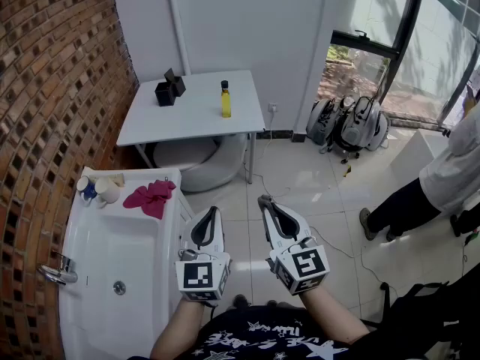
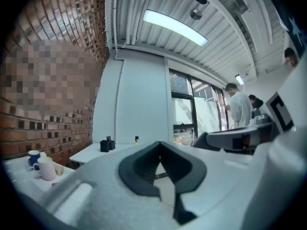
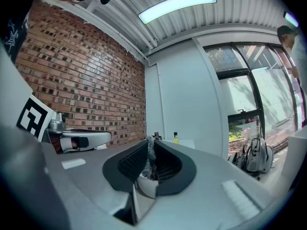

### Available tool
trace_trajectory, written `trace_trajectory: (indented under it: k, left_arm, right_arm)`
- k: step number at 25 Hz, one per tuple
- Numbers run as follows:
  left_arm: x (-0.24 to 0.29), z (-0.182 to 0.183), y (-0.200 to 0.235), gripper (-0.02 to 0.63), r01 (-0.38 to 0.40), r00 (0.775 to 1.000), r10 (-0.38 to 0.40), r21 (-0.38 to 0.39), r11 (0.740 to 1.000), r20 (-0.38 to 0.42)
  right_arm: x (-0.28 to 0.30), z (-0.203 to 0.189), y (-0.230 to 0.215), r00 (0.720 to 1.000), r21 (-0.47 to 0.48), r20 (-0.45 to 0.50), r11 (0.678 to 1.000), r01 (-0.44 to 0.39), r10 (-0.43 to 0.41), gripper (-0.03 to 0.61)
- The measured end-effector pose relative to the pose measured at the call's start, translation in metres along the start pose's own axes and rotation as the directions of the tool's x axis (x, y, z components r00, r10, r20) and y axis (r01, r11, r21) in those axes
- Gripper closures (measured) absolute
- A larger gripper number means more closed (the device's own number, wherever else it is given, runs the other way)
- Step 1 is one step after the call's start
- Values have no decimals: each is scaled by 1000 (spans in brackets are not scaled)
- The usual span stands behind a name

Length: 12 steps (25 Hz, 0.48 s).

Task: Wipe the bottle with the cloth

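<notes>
Left gripper (image 1: 213, 211) first: its jaws are clenched, the dark pads meeting at the tip with nothing pinched between them, and its own view (image 2: 159, 145) shows the same. The right gripper (image 1: 262, 199) is also drawn closed. Its own view (image 3: 150, 142) shows only a thin sliver between the pads, and it grips nothing. Both grippers sit side by side at the lower middle of the head view, over the pale tiled floor, marker cubes toward the person and tips pointing up the frame.

Just left of the left gripper is the white sink (image 1: 112, 238), with a tap (image 1: 58, 271) on its lower left edge. The pink cloth (image 1: 150, 197) lies crumpled on the sink's top ledge, up and to the left of the left jaws and apart from them. Beside it in the ledge's corner stand a couple of cups (image 1: 97, 190).

Further up the frame, in the upper middle, is the white table (image 1: 195, 122). The yellow bottle (image 1: 225, 100) stands upright on it toward its right side, well apart from both grippers and from the cloth. It shows as a small yellow speck in the left gripper view (image 2: 136, 139) and the right gripper view (image 3: 175, 137). Two black boxes (image 1: 170, 89) sit to the bottle's left on the same table.

The brick wall (image 1: 45, 88) fills the left edge. Backpacks (image 1: 349, 122) lean by the window at upper right, and a person (image 1: 442, 178) stands at the right edge.
</notes>
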<state>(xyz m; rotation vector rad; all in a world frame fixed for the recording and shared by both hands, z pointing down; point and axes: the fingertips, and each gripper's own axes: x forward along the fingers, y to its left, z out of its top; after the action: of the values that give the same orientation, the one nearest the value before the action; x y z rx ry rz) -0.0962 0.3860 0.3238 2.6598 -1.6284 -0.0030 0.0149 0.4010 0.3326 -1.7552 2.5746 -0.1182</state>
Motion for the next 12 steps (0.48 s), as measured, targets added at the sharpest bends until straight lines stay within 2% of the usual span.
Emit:
trace_trajectory:
  k: [6,12]
  left_arm:
    - [7,3,28,611,5,1000,-5,1,1000,14]
    - [24,-19,49,609,4,1000,-4,2,1000,-8]
  right_arm:
    - [20,-4,0,999,-8,0,999,42,-42,538]
    - [38,-20,-32,994,9,-17,994,107,-107,538]
